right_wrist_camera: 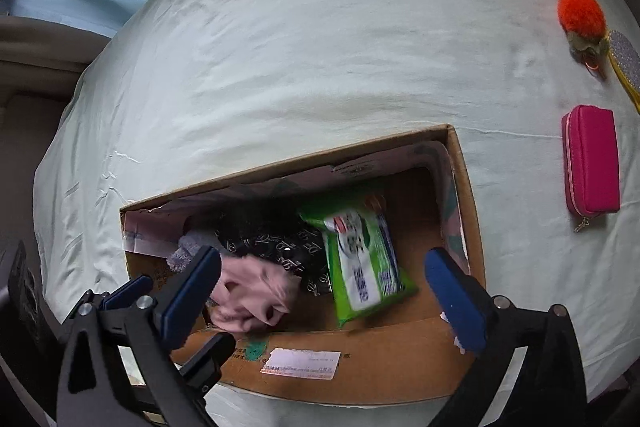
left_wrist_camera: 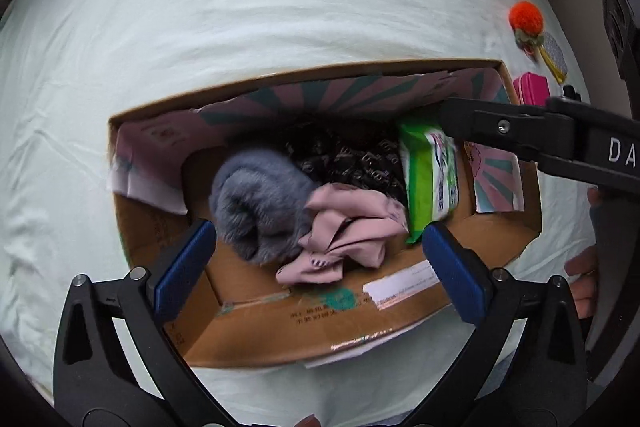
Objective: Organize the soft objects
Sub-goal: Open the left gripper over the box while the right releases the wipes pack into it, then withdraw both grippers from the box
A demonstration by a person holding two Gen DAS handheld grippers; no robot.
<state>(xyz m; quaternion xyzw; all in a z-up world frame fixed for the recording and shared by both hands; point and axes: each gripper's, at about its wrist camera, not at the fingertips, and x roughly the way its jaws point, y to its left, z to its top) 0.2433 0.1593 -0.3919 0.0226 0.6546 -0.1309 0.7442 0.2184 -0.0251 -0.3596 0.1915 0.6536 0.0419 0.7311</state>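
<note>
An open cardboard box (left_wrist_camera: 280,331) (right_wrist_camera: 360,359) stands on a pale bed sheet. Inside lie a grey fuzzy item (left_wrist_camera: 256,199), a pink cloth (left_wrist_camera: 348,235) (right_wrist_camera: 252,291), a dark patterned cloth (left_wrist_camera: 348,155) (right_wrist_camera: 280,239) and a green wipes pack (left_wrist_camera: 430,179) (right_wrist_camera: 360,259). My left gripper (left_wrist_camera: 316,263) is open and empty over the box's near side. My right gripper (right_wrist_camera: 324,291) is open and empty above the box, with the green pack between its fingers' line of sight. In the left wrist view its finger (left_wrist_camera: 500,127) reaches over the green pack.
An orange pompom keyring (right_wrist_camera: 582,15) (left_wrist_camera: 526,17), a yellow-handled foot file (right_wrist_camera: 626,63) (left_wrist_camera: 554,57) and a magenta zip case (right_wrist_camera: 590,163) (left_wrist_camera: 532,89) lie on the sheet to the right of the box. The sheet (right_wrist_camera: 320,47) stretches behind the box.
</note>
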